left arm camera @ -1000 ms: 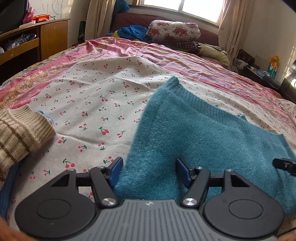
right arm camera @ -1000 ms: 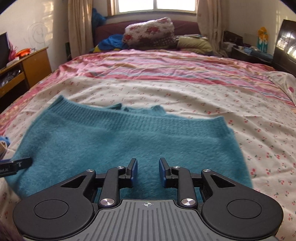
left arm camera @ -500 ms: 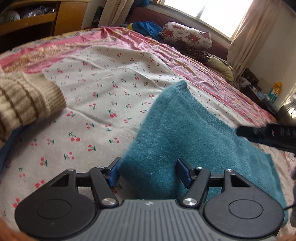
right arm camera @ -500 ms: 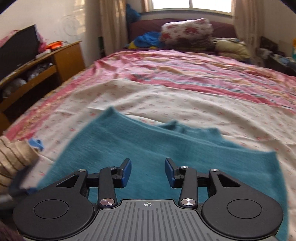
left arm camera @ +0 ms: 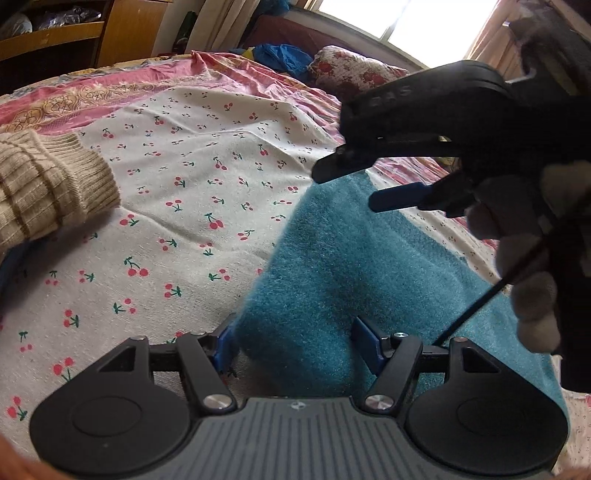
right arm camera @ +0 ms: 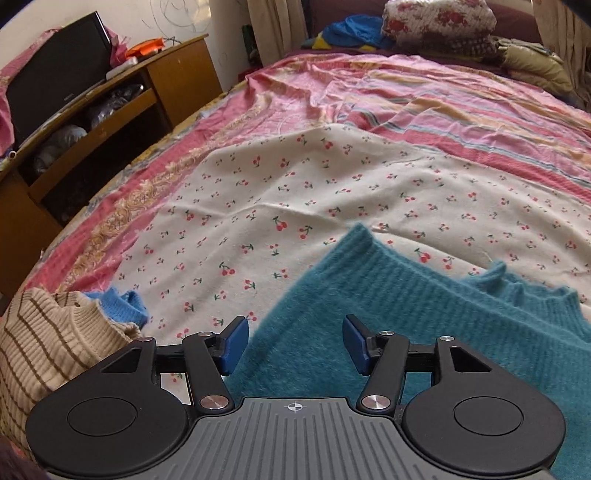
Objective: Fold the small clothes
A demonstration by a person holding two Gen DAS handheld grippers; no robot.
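Note:
A fuzzy teal sweater lies flat on the cherry-print sheet. My left gripper is open, its jaws on either side of the sweater's near left corner. My right gripper is open, low over the sweater's left edge; its ribbed band and neckline show to the right. The right gripper also shows in the left wrist view, held in a hand above the sweater's far corner, jaws apart.
A beige striped knit with a blue garment under it lies left of the sweater. A wooden shelf unit stands left of the bed. Pillows and bedding pile at the headboard.
The right gripper swung left over the sweater's left edge and opened wider. The left gripper dropped lower to the near left corner and stayed open.

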